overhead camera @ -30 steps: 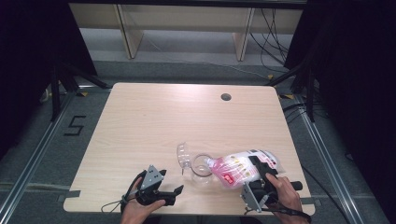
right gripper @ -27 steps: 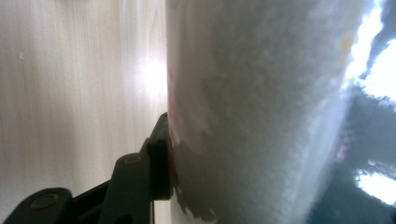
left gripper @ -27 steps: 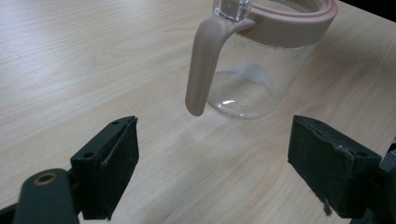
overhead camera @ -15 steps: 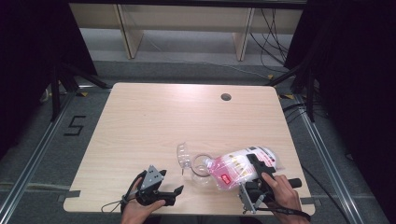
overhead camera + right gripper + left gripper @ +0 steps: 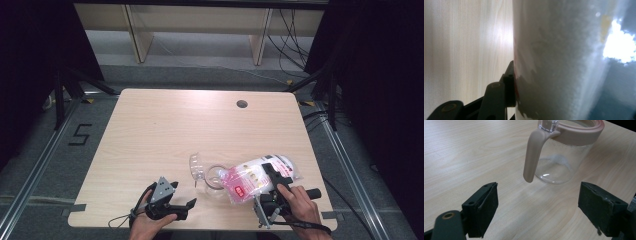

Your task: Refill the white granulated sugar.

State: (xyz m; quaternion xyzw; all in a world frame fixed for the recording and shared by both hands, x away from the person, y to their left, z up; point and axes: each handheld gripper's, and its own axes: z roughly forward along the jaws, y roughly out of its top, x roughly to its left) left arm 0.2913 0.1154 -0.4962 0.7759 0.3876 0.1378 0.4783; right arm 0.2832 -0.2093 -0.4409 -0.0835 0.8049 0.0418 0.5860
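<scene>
A bag of white powder [image 5: 255, 177] with a pink label is gripped by the right tongs [image 5: 274, 175] at the near right of the worktop [image 5: 165, 130], its mouth tilted over a clear jug [image 5: 214, 176] with a pink rim and handle. The left tongs [image 5: 186, 205] are held wide open and empty just above the worktop, near the jug's handle. A clear lid [image 5: 196, 166] is seen just beside the jug

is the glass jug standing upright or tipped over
Upright. In the left gripper view the clear jug stands on its base on the table, pink rim up, handle hanging down its side.
</scene>
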